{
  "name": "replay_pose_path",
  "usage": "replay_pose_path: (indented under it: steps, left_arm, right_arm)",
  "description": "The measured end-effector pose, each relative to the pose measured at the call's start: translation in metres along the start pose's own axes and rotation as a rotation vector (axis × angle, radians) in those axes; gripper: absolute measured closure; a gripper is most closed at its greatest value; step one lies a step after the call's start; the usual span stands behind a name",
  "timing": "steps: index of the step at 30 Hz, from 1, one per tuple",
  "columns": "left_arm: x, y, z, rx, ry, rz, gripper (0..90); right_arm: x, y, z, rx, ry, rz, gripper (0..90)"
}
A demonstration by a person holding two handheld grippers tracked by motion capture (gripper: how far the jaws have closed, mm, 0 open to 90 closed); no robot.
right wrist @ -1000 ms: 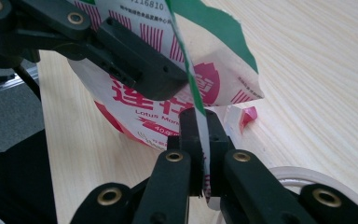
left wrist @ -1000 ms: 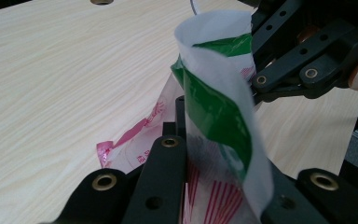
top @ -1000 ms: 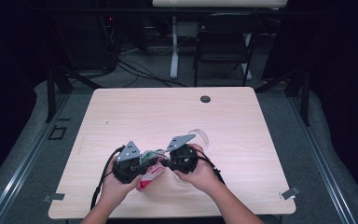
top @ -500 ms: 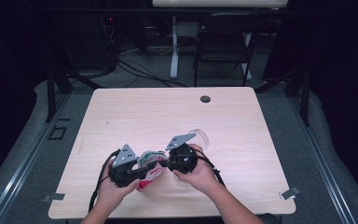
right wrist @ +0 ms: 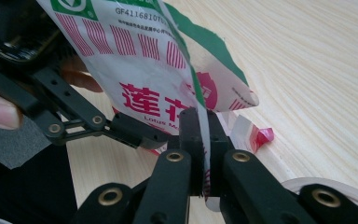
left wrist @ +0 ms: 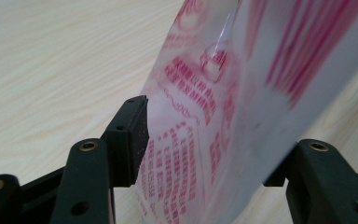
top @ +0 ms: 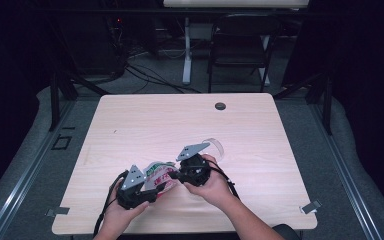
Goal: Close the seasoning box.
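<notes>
The printed plastic bag (top: 159,175) is hanging low in the centre of the high view, strung between my two claws just above the bench (top: 145,125). In the right claw view my right claw (right wrist: 200,140) is clamped tight on the bag's edge, pads pinching the film at the middle of the frame. In the left claw view my left claw (left wrist: 205,140) has just been opening: the jaws are standing apart with the bag (left wrist: 223,107) running between them, the near pad clear of the film, so it isn't gripping. A clear round lid or dish (top: 214,146) is lying just beyond my right hand. I'm judging this as a re-grip. To do it well, I'm keeping the right pinch firm, sliding the left claw further along the bag, then closing squarely on flat film, not on a fold.
</notes>
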State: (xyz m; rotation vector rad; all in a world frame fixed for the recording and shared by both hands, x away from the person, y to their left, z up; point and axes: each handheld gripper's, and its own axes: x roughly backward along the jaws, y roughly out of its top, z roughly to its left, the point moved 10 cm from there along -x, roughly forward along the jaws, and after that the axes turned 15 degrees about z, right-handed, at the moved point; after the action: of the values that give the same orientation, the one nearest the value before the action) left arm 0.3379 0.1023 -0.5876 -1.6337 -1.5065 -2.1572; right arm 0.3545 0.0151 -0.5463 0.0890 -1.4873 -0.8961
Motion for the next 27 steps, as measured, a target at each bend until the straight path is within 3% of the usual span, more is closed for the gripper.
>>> replay_pose_path:
  steps: [7, 11, 15, 18, 21, 27]
  left_arm:
    - [-0.01, -0.011, 0.002, 0.021, -0.025, -0.002, 41.5]
    - [-0.017, -0.015, 0.003, 0.068, -0.054, -0.012, 34.9]
    - [-0.023, -0.02, 0.008, 0.086, -0.036, 0.007, 29.9]
    - [-0.027, -0.021, 0.01, 0.117, -0.056, 0.008, 27.0]
    - [-0.034, -0.026, 0.009, 0.099, -0.049, 0.051, 26.4]
    - [-0.044, -0.028, 0.008, 0.087, -0.056, 0.078, 26.1]
  right_arm:
    - [0.0, -0.002, 0.0, 0.008, 0.003, -0.003, 90.0]
    - [0.0, -0.002, -0.001, 0.005, 0.003, -0.01, 90.0]
    - [0.0, -0.002, -0.001, 0.007, -0.001, -0.009, 90.0]
    - [0.0, -0.004, -0.001, 0.011, 0.003, -0.007, 90.0]
    - [0.0, -0.004, -0.001, 0.009, 0.001, -0.011, 90.0]
    - [0.0, -0.004, 0.0, 0.006, 0.001, -0.017, 90.0]
